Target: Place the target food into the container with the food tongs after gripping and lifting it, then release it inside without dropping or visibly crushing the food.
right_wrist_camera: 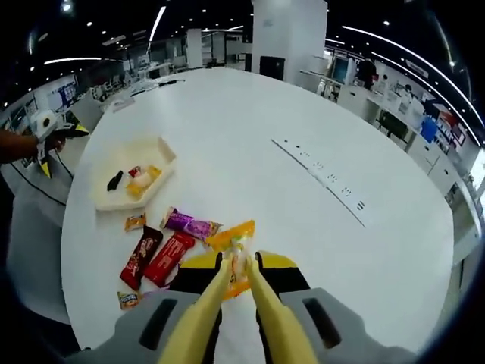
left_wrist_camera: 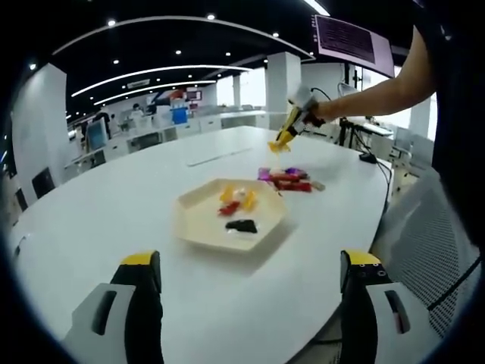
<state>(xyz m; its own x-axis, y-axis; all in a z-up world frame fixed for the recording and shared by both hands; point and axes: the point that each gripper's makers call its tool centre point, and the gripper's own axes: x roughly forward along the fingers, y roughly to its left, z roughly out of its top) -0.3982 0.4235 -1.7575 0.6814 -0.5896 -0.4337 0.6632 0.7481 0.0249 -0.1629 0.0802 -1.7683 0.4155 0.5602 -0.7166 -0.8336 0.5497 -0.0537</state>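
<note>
My right gripper [right_wrist_camera: 239, 277] is shut on yellow food tongs [right_wrist_camera: 227, 292]. The tong tips pinch an orange snack packet [right_wrist_camera: 233, 236], lifted above the white table. In the left gripper view the same gripper [left_wrist_camera: 299, 106], tongs [left_wrist_camera: 288, 133] and packet [left_wrist_camera: 276, 145] hang beyond the snack pile. A cream hexagonal tray [left_wrist_camera: 198, 226] [right_wrist_camera: 106, 199] holds a black piece, a red piece and yellow pieces. My left gripper [left_wrist_camera: 250, 262] is open and holds nothing, near the table's edge in front of the tray; the right gripper view shows it [right_wrist_camera: 49, 125] in a hand at the far left.
Loose packets lie on the table beside the tray: a purple one [right_wrist_camera: 186, 224], a red one [right_wrist_camera: 170, 258], a brown one [right_wrist_camera: 140, 262] and small orange ones [right_wrist_camera: 135, 221]. A person's arm [left_wrist_camera: 379, 87] reaches over the table. Desks and office chairs ring the big white table [right_wrist_camera: 303, 121].
</note>
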